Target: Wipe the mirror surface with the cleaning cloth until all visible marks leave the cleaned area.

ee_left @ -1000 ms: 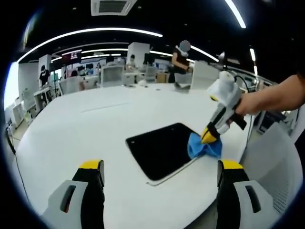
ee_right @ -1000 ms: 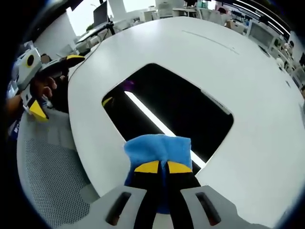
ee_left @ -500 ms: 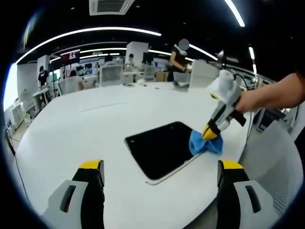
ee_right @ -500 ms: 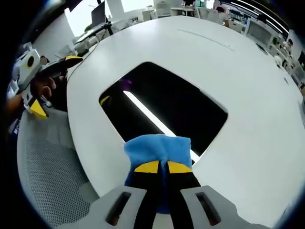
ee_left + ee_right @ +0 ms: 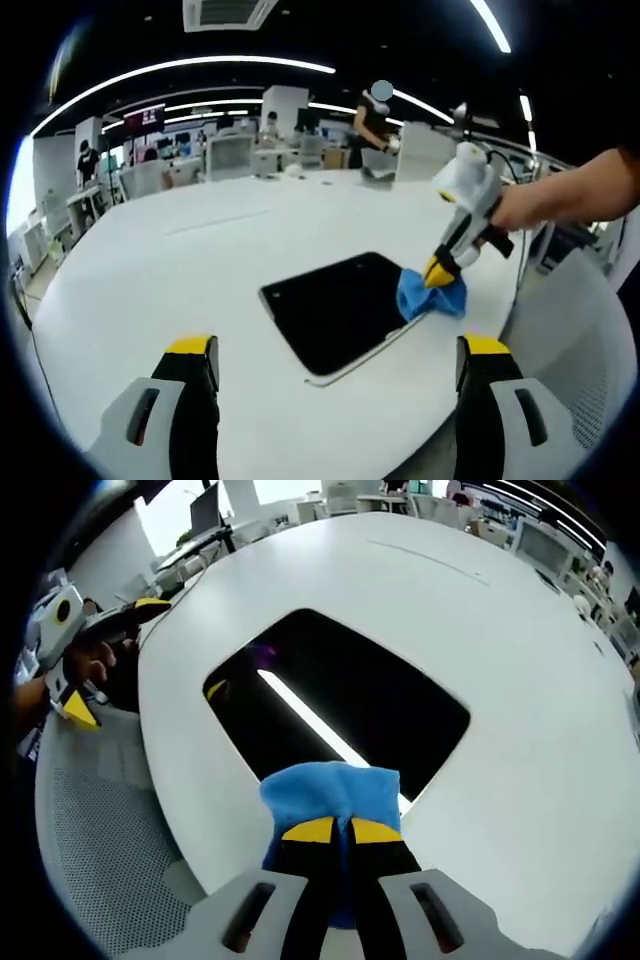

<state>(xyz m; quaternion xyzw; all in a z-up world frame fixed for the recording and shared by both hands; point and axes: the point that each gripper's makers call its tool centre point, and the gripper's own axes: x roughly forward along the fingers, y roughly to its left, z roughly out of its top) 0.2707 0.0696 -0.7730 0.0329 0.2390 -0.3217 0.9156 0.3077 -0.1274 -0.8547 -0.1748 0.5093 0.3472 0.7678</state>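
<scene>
I'm pinching the blue cloth (image 5: 332, 792) in my right tool (image 5: 331, 830), wiping the mirror's (image 5: 330, 705) near edge on the white table (image 5: 520, 680); left tool (image 5: 335, 350) idling open, most glass unwiped.

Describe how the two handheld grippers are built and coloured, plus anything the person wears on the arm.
Both are alike. The left gripper has two light grey moulded jaws faced in black, each capped with a yellow tip and pierced by a dark slot. The right gripper has the same grey shells, black jaw faces and yellow tips; seen from the left gripper view it has a white rounded body. A dark sleeve edge shows at the arm.
</scene>
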